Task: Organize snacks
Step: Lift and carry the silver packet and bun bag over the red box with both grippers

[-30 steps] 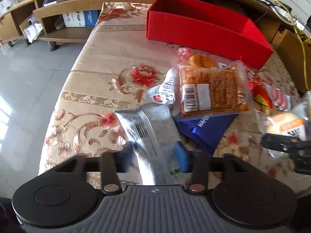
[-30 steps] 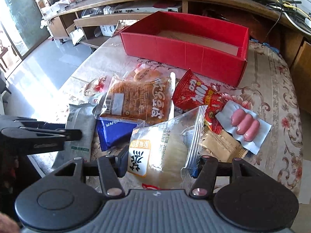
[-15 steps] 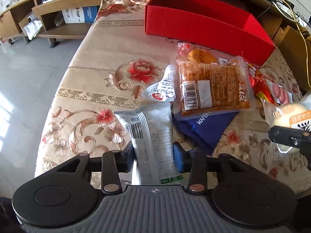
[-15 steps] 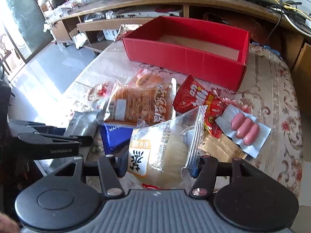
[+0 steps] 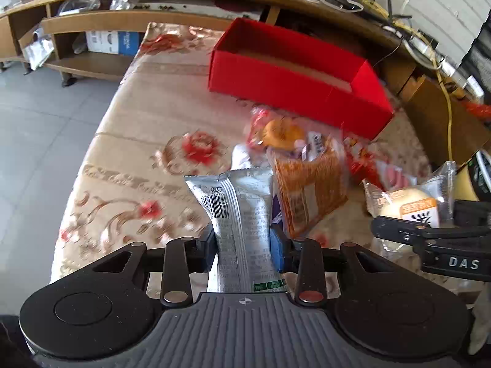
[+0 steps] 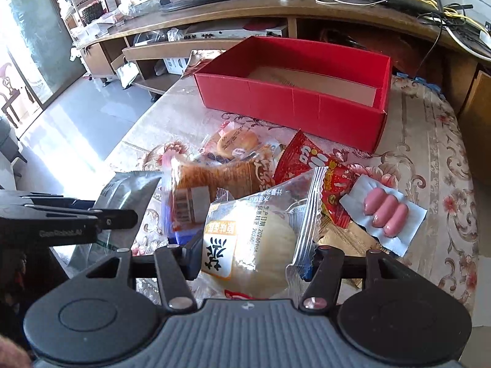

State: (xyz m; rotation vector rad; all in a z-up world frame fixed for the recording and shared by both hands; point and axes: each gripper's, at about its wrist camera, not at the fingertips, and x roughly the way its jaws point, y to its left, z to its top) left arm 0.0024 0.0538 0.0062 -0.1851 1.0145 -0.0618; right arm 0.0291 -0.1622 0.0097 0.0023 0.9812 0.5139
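Left wrist view: your left gripper has just been closing and now clamps the silver packet, its fingers pressing both sides. The packet is clear of the bench. Your right gripper grips the bun pack. The red box sits beyond the snack pile and appears empty. Raise each pack above the pile before moving toward the box. Keep the silver packet level; its free end may snag the orange pack. Release only once over the box floor.
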